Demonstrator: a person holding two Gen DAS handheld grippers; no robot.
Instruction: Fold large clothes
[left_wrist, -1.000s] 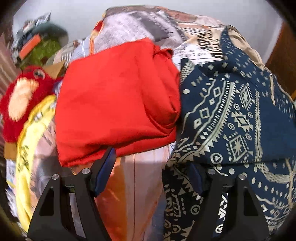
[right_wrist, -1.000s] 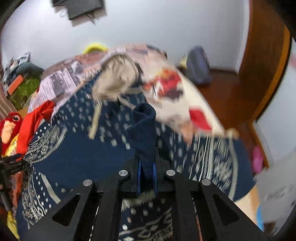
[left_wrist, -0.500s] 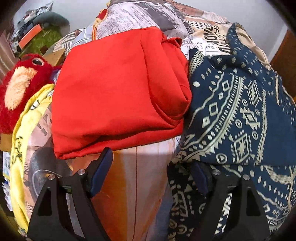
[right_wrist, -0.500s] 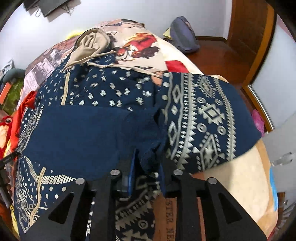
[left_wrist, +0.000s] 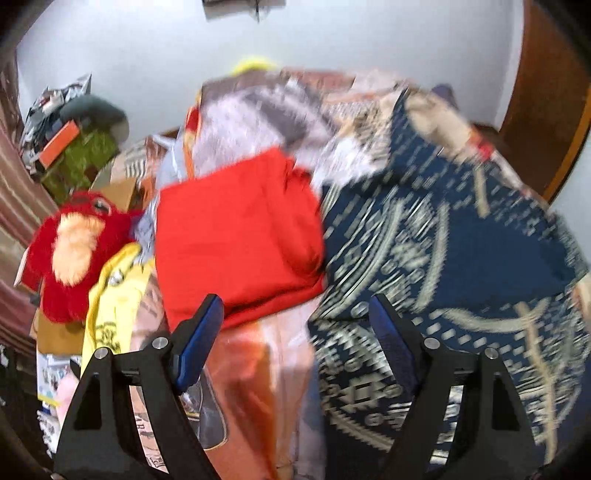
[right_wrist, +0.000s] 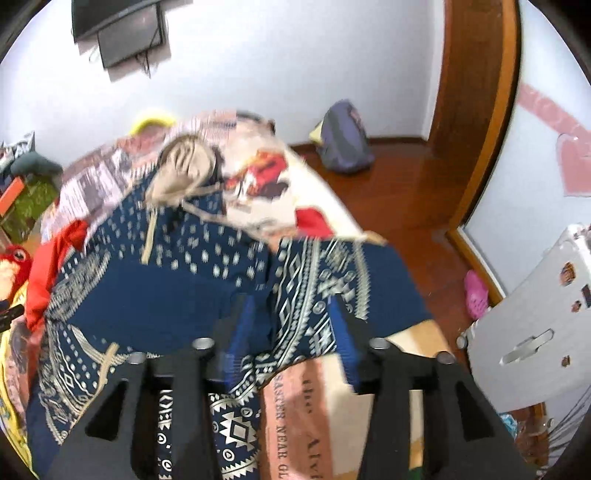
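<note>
A navy hooded garment with cream patterns (left_wrist: 461, 251) lies spread over the bed, its sleeve folded across the body (right_wrist: 317, 280). A folded red garment (left_wrist: 236, 229) sits just left of it. My left gripper (left_wrist: 295, 314) hangs open above the bedsheet, between the red piece and the navy hem, with nothing between its fingers. My right gripper (right_wrist: 293, 310) is over the folded navy sleeve with its jaws opening. The cloth lies below the gap and the blue pads (right_wrist: 245, 325) do not press on it. Both views are motion-blurred.
A red plush toy (left_wrist: 74, 251) and a yellow cloth (left_wrist: 110, 295) lie at the bed's left edge, with a clutter pile (left_wrist: 74, 140) behind. On the wooden floor to the right are a backpack (right_wrist: 343, 140), a pink shoe (right_wrist: 476, 295) and a white plastic panel (right_wrist: 535, 332).
The right gripper's jaws have parted and let go of the navy sleeve, now laid over the garment. Both grippers have lifted away from the bed, so more wall shows.
</note>
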